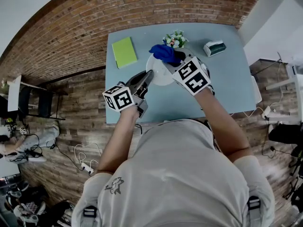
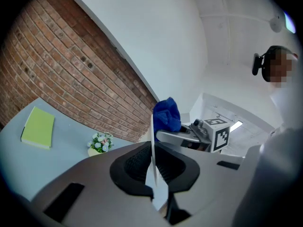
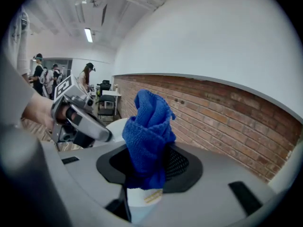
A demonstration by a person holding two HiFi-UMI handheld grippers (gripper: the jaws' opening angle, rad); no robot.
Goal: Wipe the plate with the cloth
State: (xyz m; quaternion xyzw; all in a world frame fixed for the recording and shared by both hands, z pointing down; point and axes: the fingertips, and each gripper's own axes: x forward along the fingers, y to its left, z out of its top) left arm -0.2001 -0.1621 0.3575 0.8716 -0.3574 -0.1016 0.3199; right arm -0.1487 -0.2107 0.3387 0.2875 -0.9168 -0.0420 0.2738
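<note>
- Gripping the plate [image 2: 152,131] edge-on, the left claw [image 2: 152,155] stands almost closed on its thin rim, a pinch only that claw's own view shows.
- The right claw [image 3: 147,160] is clamped on the bunched blue cloth [image 3: 149,126]; the head view places it at the plate's far rim.
- Only the head view shows the desk [image 1: 227,89] below, its near edge and right half bare.
- Farther back lie a green notebook [image 1: 124,52] at left and flowers [image 1: 175,39].
</note>
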